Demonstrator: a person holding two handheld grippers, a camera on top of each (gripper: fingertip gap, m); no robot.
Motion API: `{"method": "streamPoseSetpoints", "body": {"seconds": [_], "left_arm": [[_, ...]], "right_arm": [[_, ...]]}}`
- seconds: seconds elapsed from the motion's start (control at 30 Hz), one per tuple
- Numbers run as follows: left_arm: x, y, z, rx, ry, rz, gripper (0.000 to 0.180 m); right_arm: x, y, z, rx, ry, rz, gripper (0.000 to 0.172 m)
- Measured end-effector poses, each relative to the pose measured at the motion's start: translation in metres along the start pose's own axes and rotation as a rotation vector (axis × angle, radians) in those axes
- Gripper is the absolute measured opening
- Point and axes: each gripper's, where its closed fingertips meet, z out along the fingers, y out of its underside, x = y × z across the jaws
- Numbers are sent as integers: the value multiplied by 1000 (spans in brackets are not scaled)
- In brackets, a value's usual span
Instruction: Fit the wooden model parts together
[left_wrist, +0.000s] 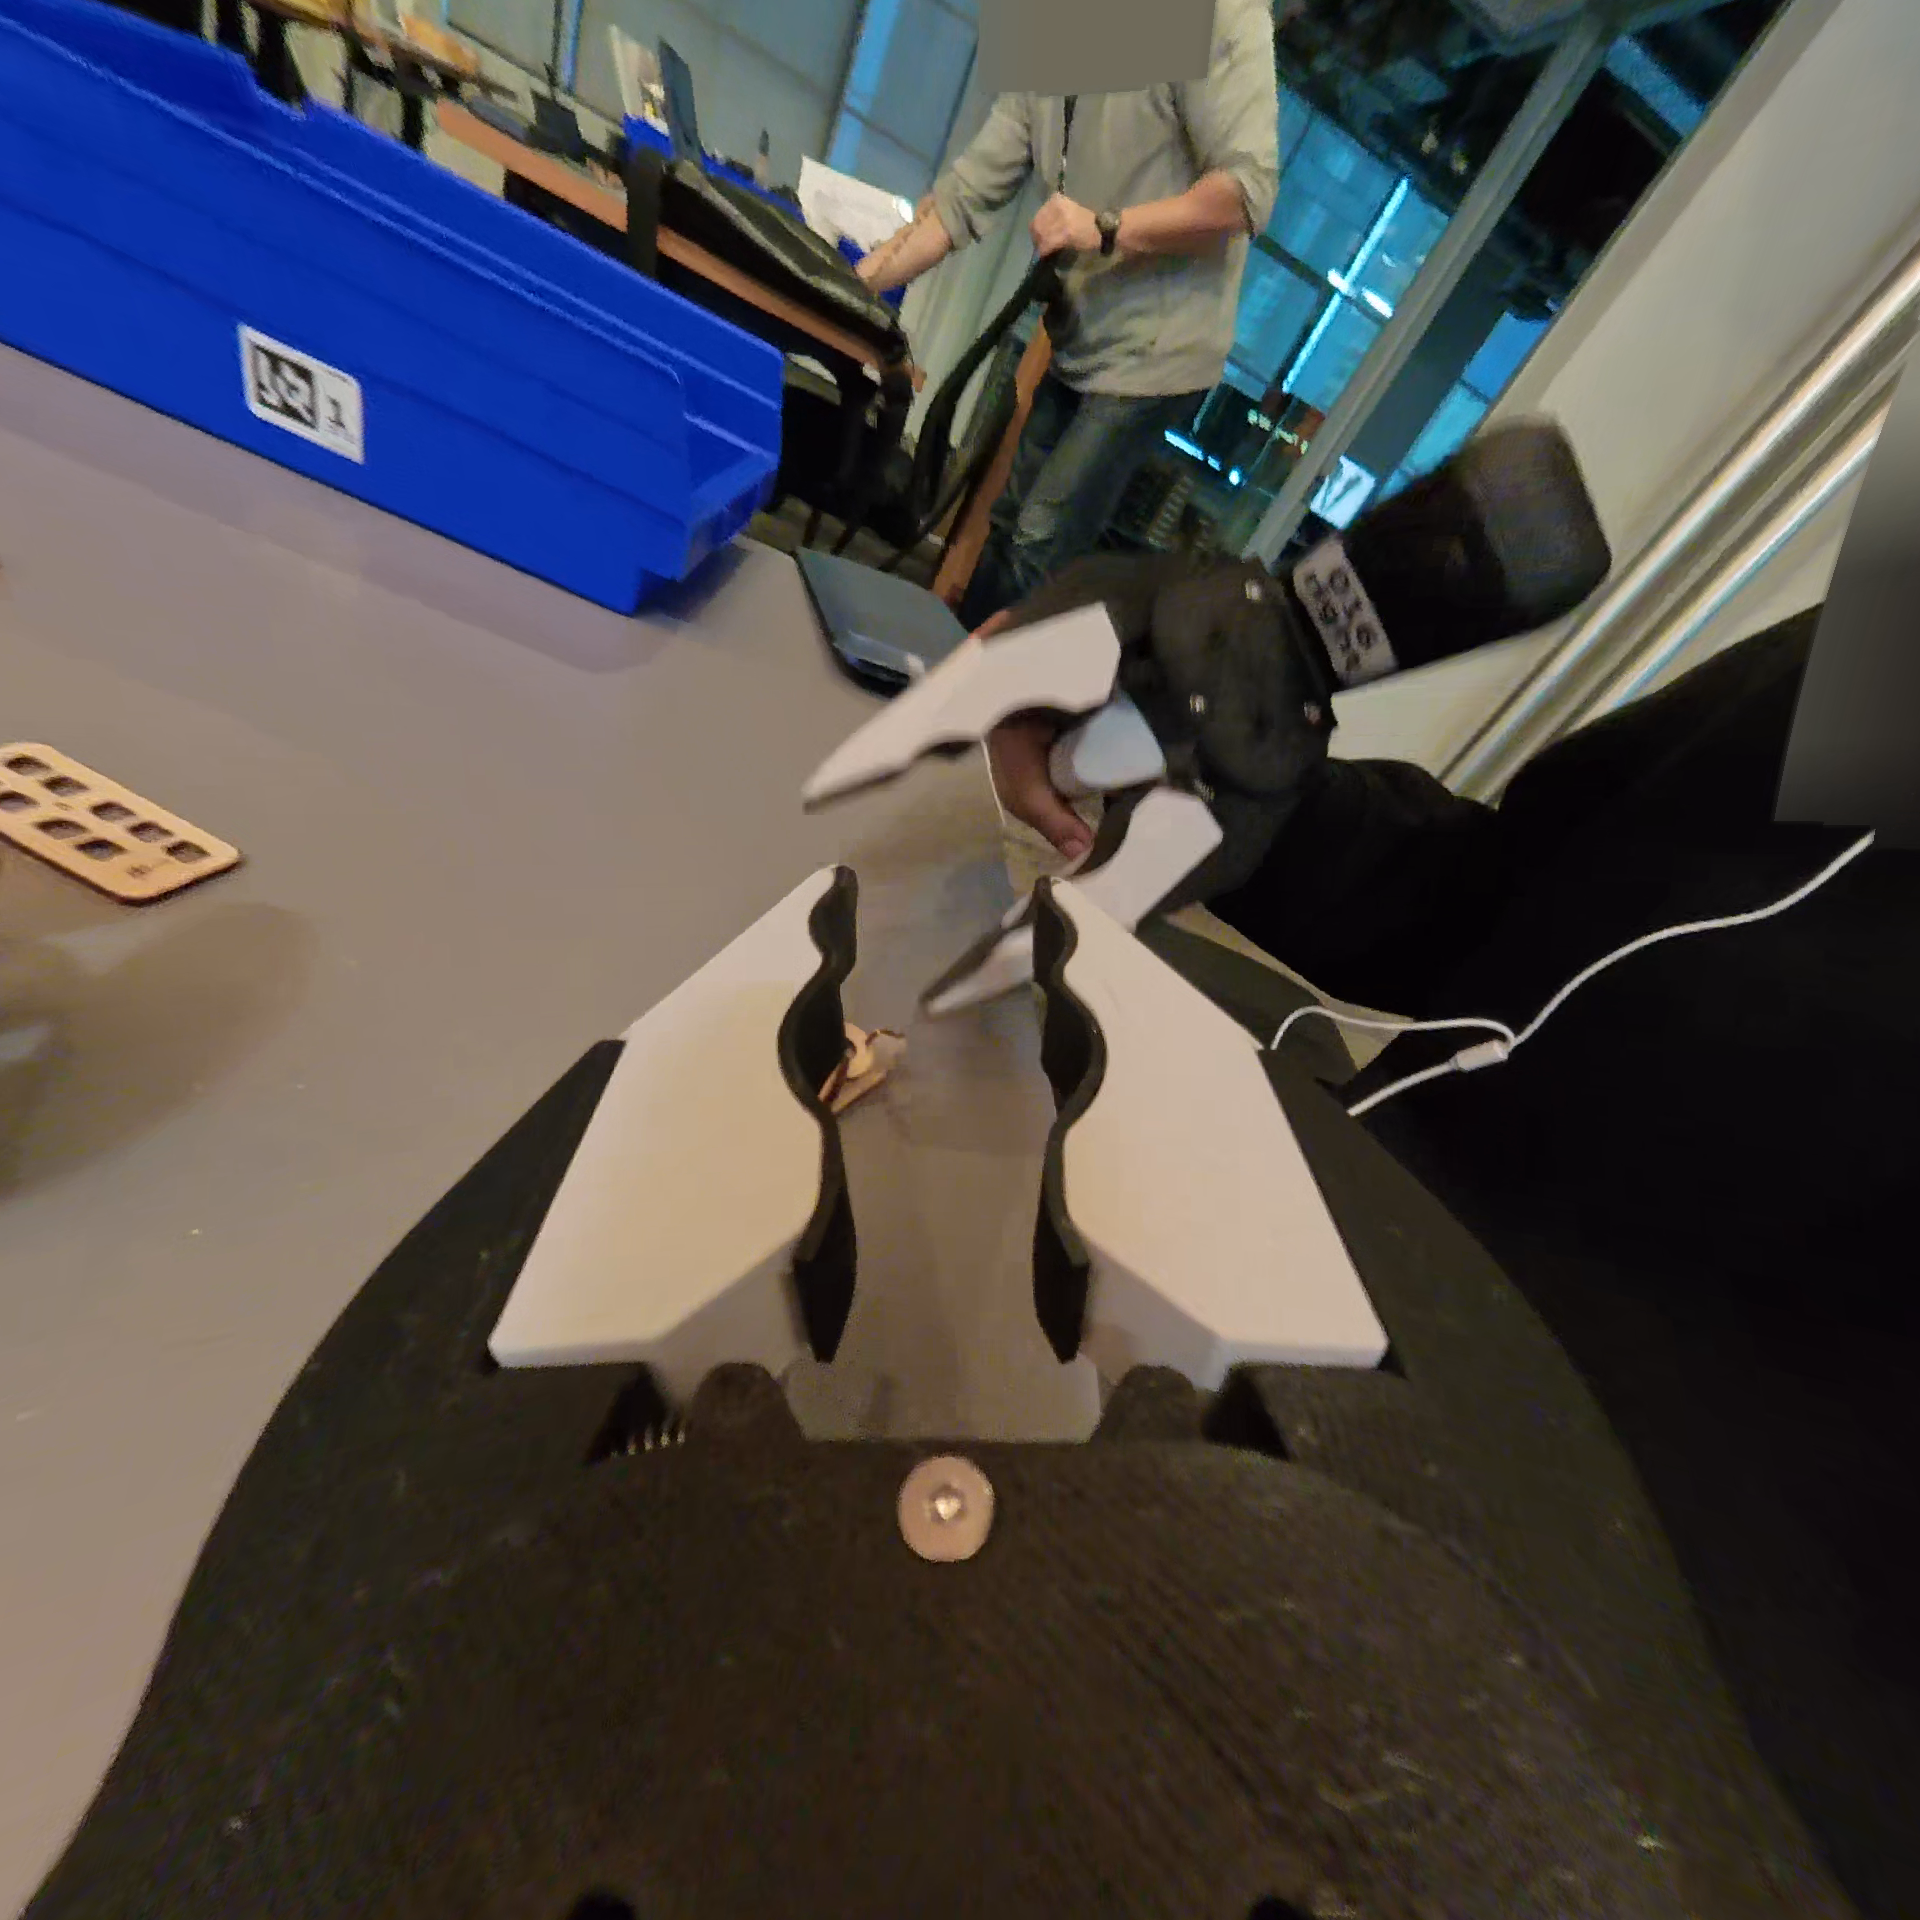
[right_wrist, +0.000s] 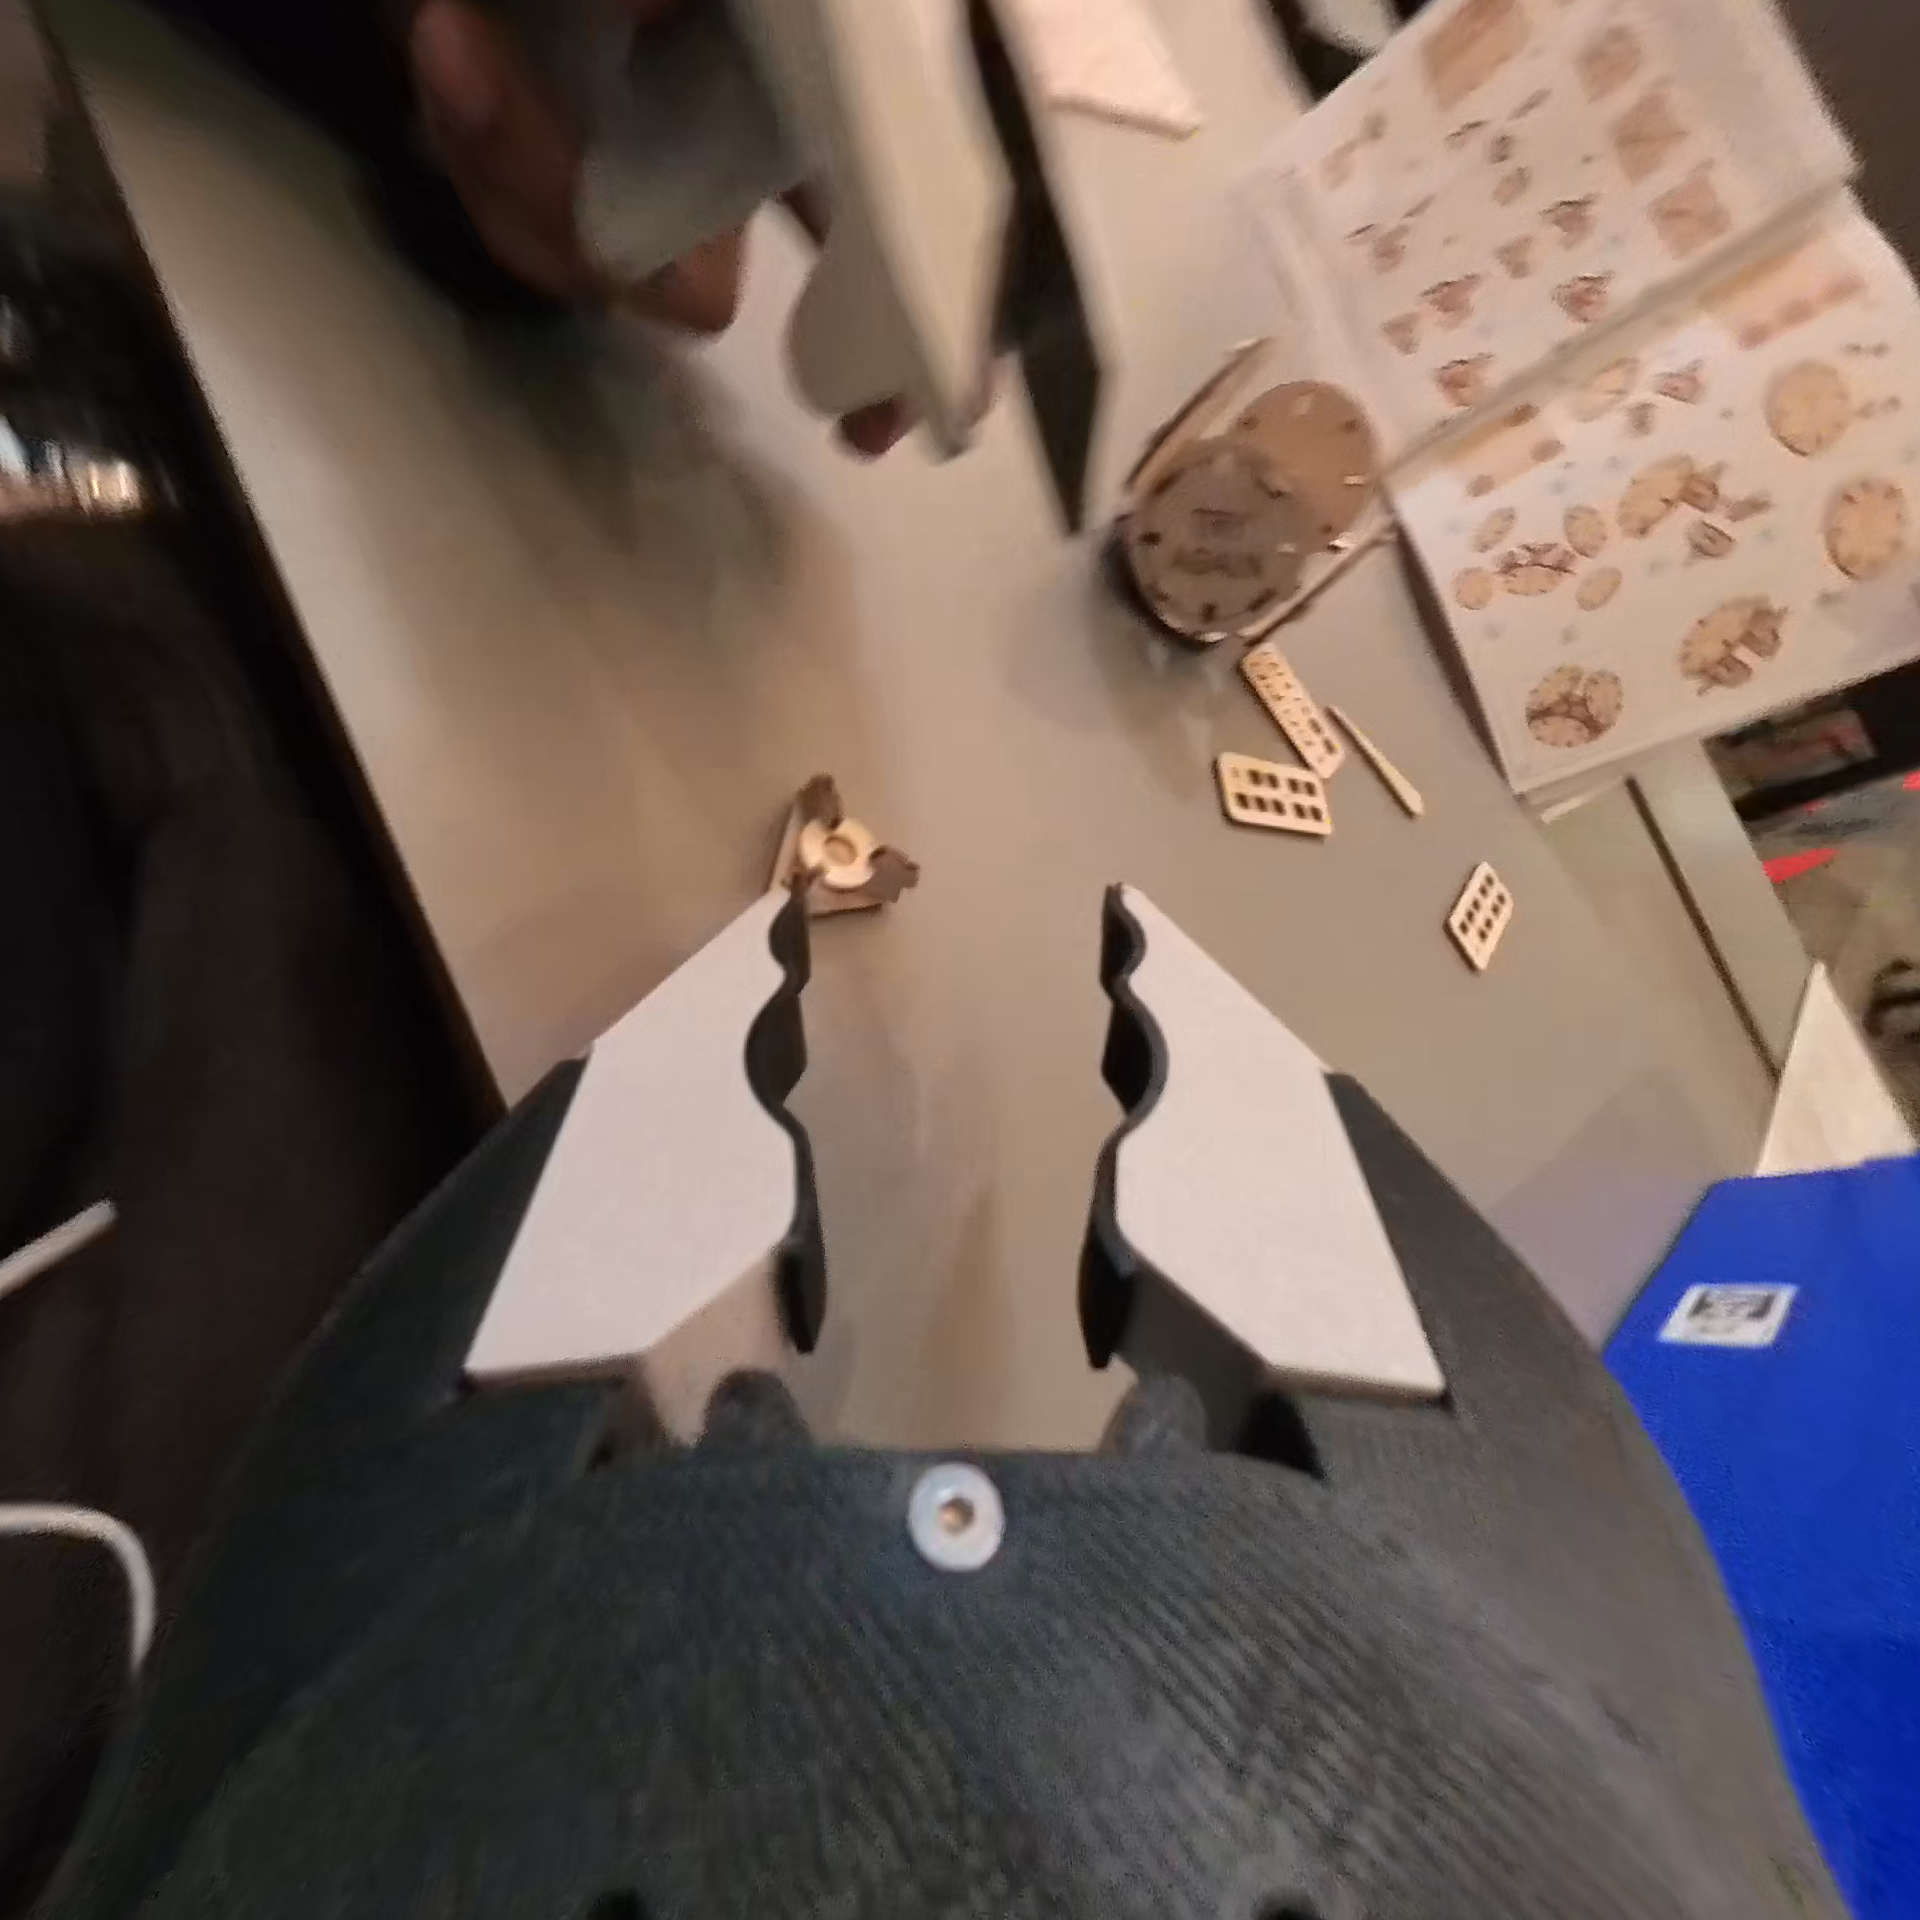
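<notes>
You have a grey bench (right_wrist: 987, 644) in front of you. A small wooden assembly with a pale ring (right_wrist: 842, 852) lies near its dark front edge. Farther across lie three flat wooden strips with rows of holes (right_wrist: 1273, 792), (right_wrist: 1294, 709), (right_wrist: 1478, 916) and a thin wooden stick (right_wrist: 1377, 761). Beyond them a round wooden gear model (right_wrist: 1247, 520) stands beside an open booklet (right_wrist: 1621, 395). A blue bin (left_wrist: 395, 343) sits at the far side, and a dark flat device (left_wrist: 883, 623) lies near the bench's edge.

I'm seeing a matt grey table (right_wrist: 644, 644), pale laser-cut wooden pieces (right_wrist: 1273, 792), a glossy blue plastic bin (left_wrist: 436, 343), and printed paper sheets (right_wrist: 1621, 436).
</notes>
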Motion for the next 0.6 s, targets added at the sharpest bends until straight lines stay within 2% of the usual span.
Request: {"method": "streamPoseSetpoints", "body": {"seconds": [0.1, 0.2, 0.23, 0.27, 0.37, 0.6], "left_arm": [[2, 16, 6, -111, -31, 16, 33], [-5, 30, 14, -228, -138, 115, 34], [-10, 35, 15, -274, -189, 160, 35], [-17, 40, 16, -323, -242, 207, 36], [-31, 52, 14, -433, -348, 302, 32], [-32, 62, 16, -496, -319, 281, 11]], "right_arm": [[29, -24, -17, 219, 118, 298, 55], [61, -58, -47, 602, 196, 625, 27], [74, -67, -59, 741, 242, 706, 0], [86, -71, -68, 842, 286, 770, 0], [100, -78, -55, 869, 344, 857, 0], [110, -91, -19, 843, 495, 791, 0]]}}
